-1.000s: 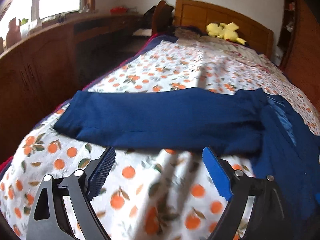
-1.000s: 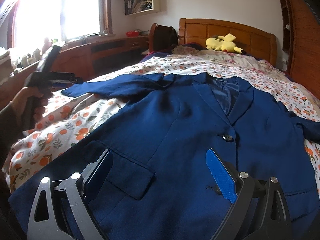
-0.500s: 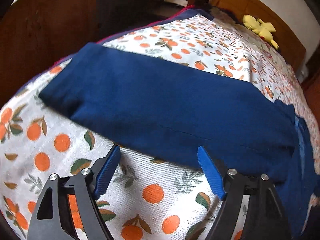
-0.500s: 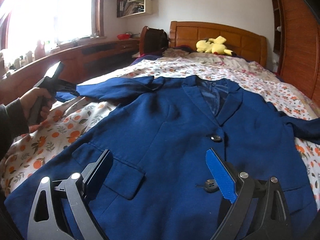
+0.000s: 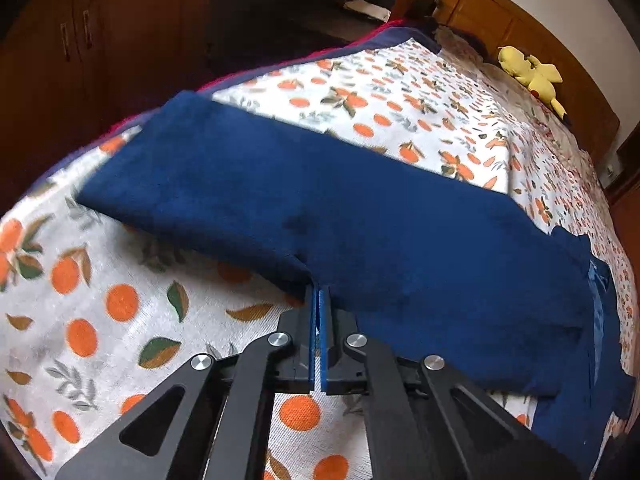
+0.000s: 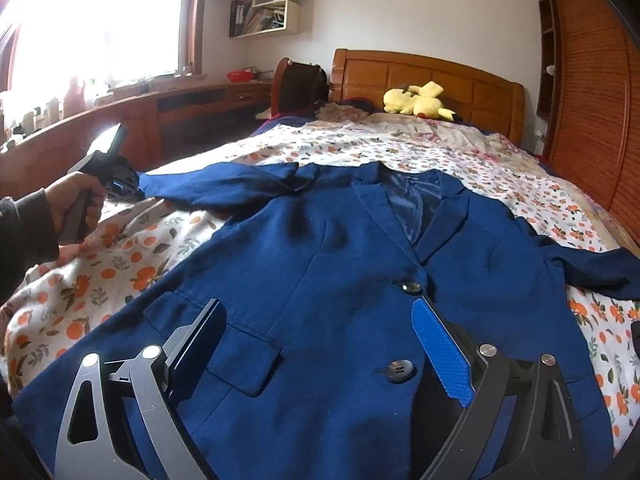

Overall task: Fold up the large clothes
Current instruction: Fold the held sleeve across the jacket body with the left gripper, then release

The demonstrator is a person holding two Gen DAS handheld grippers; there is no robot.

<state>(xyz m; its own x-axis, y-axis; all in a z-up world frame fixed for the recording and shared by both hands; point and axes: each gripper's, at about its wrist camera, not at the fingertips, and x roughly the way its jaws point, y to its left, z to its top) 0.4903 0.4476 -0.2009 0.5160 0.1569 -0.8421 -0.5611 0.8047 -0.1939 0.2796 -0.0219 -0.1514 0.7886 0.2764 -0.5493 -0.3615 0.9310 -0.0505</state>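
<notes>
A navy blue jacket (image 6: 340, 260) lies face up and buttoned on the orange-print bedsheet (image 5: 100, 320), sleeves spread to both sides. In the left wrist view its left sleeve (image 5: 320, 200) stretches across the bed. My left gripper (image 5: 319, 290) is shut on the sleeve's near edge, where the cloth puckers at the tips. The right wrist view shows that gripper (image 6: 124, 192) in a hand (image 6: 76, 200) at the sleeve's end. My right gripper (image 6: 320, 344) hangs open above the jacket's lower front, between the pocket flap and the buttons, with nothing between its fingers.
A yellow plush toy (image 6: 416, 100) lies by the wooden headboard (image 6: 440, 76). Dark wooden cabinets (image 5: 80, 40) run along the bed's left side under the window. The jacket's other sleeve (image 6: 592, 268) reaches toward the right edge, near a wooden wardrobe (image 6: 588, 100).
My left gripper came down and forward to the sleeve's near edge and went from wide open to shut on it. The right gripper stayed open over the jacket front, barely shifting.
</notes>
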